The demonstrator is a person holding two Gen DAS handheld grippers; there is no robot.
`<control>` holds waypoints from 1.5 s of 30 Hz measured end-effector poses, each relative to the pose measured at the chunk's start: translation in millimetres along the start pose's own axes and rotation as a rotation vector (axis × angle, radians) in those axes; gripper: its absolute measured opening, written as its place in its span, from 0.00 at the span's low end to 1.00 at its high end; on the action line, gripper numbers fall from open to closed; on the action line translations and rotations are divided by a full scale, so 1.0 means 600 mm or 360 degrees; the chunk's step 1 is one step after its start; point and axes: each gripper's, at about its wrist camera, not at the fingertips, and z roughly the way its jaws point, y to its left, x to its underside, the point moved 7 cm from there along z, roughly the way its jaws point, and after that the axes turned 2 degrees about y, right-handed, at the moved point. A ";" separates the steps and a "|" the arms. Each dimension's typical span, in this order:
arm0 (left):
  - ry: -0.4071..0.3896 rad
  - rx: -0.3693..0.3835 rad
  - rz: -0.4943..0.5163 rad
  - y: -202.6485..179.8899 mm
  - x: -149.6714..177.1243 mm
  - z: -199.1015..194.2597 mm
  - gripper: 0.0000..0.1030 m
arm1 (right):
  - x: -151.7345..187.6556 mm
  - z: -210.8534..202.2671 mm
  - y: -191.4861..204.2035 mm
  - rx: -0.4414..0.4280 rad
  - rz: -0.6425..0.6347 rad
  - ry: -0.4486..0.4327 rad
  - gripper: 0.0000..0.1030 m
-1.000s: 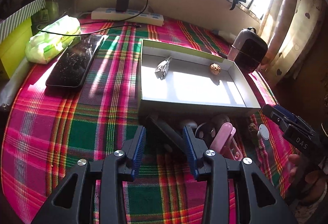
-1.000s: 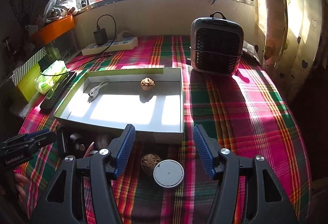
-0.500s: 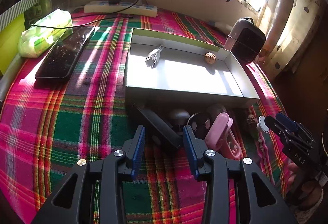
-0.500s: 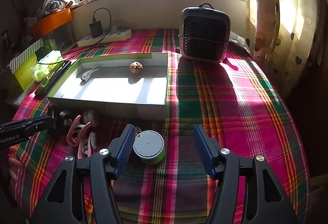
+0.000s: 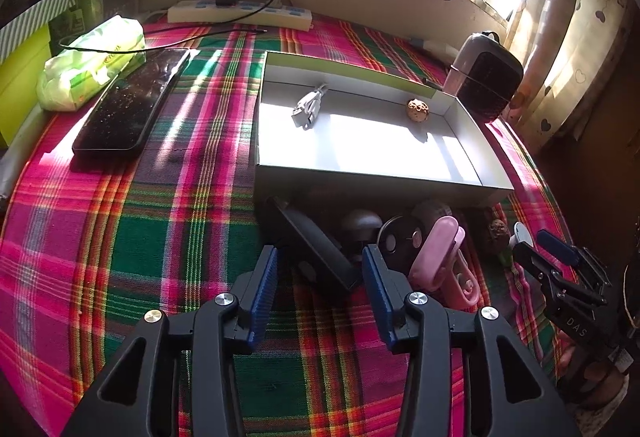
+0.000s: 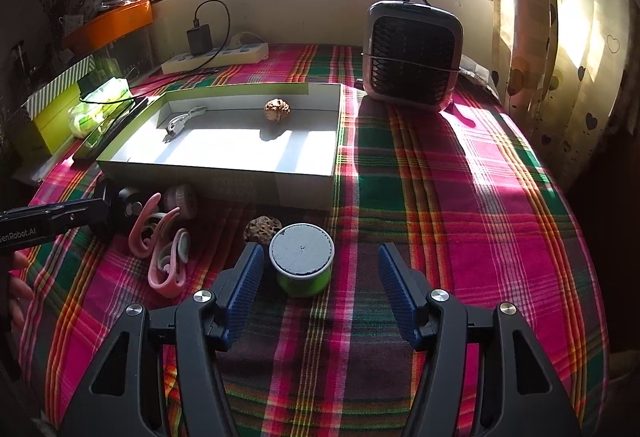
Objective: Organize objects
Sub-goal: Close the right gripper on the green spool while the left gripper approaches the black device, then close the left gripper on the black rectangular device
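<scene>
Green-sided round tin (image 6: pixel 301 263) was noted between the spread pads of the right gripper (image 6: pixel 320 289), nearer the left pad, untouched; tray (image 6: pixel 280 185) lay beyond.

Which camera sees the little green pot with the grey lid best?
The right wrist view: the green pot sits whole and close, just ahead of the open right gripper. The left wrist view shows only a sliver of its lid, past the pink clips.

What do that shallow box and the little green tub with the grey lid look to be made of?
The box looks like matte cardboard: thin, straight folded walls, pale grey inside, green outer edge. The tub seems glossy plastic, since its green side shines; its grey lid looks dull, perhaps plastic too.
</scene>
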 end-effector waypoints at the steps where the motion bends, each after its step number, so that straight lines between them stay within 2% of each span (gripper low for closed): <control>1: 0.0000 -0.0001 0.0002 0.001 0.000 -0.001 0.41 | 0.002 0.003 0.000 -0.0010 0.0004 0.0009 0.58; 10: 0.0005 -0.0052 -0.0014 0.029 0.006 -0.009 0.41 | 0.002 0.017 -0.010 -0.0011 0.0038 0.0045 0.58; 18: 0.0008 -0.0102 -0.0097 0.072 0.012 -0.016 0.41 | 0.006 0.030 -0.011 -0.0002 0.0019 0.0095 0.58; 26: -0.0009 -0.0128 -0.0133 0.097 0.012 -0.023 0.41 | 0.003 0.030 -0.011 0.0013 0.0005 0.0087 0.58; 31: -0.0037 -0.0124 -0.0189 0.117 0.010 -0.031 0.41 | 0.002 0.029 -0.008 0.0004 0.0002 0.0079 0.43; 34: -0.0052 -0.0117 -0.0220 0.126 0.008 -0.036 0.41 | 0.002 0.030 -0.006 -0.0013 -0.0002 0.0077 0.39; 41: -0.0052 -0.0105 -0.0162 0.118 -0.001 -0.030 0.41 | 0.001 0.030 -0.003 -0.0026 0.0000 0.0074 0.28; 45: -0.0052 -0.0105 -0.0061 0.102 -0.007 -0.025 0.41 | -0.001 0.030 -0.004 -0.0023 0.0001 0.0070 0.23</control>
